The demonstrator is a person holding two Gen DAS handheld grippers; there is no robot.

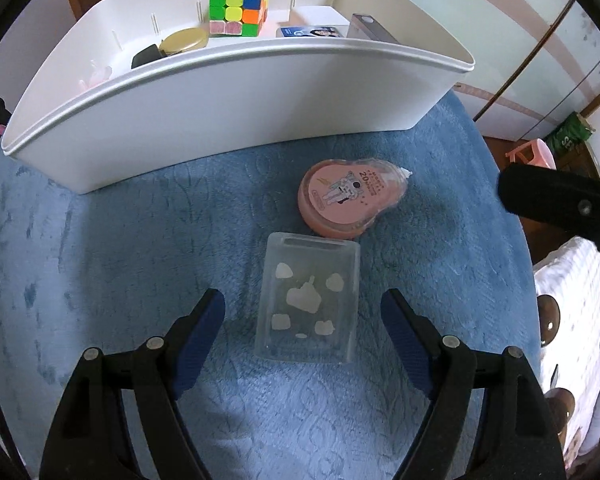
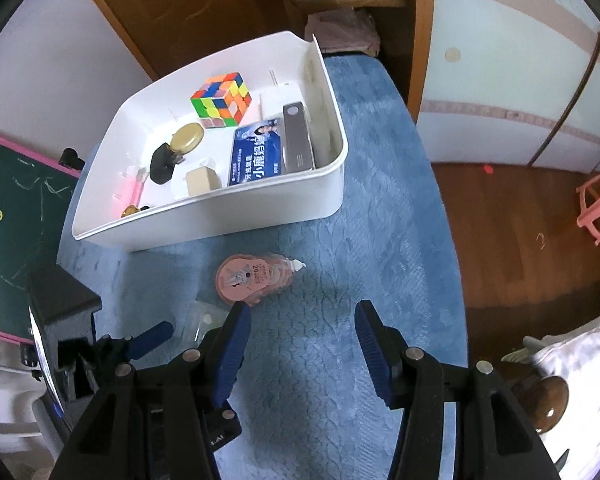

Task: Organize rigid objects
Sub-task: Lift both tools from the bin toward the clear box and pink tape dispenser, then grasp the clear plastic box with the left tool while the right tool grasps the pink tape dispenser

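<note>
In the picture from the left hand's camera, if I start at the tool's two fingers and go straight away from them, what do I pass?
Clear plastic box → pink correction tape dispenser → near wall of the white bin → inside the bin, the colourful puzzle cube towards its back.

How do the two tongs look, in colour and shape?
Both the left tongs and the right tongs have black plastic frames with round silver rivets. Each finger is long and tapered, with a ribbed blue pad on its inner side. No cables or sleeves are visible.
</note>
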